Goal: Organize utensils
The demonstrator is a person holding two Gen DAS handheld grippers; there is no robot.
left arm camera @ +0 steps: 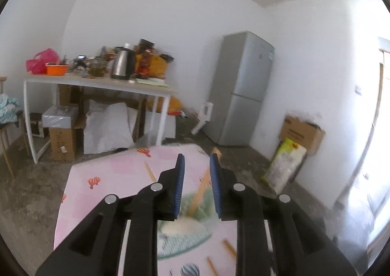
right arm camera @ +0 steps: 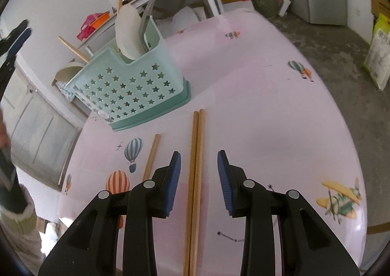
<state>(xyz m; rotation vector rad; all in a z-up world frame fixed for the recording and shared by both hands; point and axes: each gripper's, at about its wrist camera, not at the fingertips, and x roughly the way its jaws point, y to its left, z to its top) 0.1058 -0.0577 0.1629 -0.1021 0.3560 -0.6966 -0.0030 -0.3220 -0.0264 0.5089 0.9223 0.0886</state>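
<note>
I see a pair of chopsticks [right arm camera: 196, 178] lying side by side on the pink tablecloth [right arm camera: 268, 117], running between my right gripper [right arm camera: 199, 183] fingers, which stand apart and clear of them. Ahead and left of those fingers sits the mint utensil basket [right arm camera: 131, 90]. My left gripper [left arm camera: 196, 188] is parted over that basket, a chopstick [left arm camera: 201, 193] in the gap, untouched.
</note>
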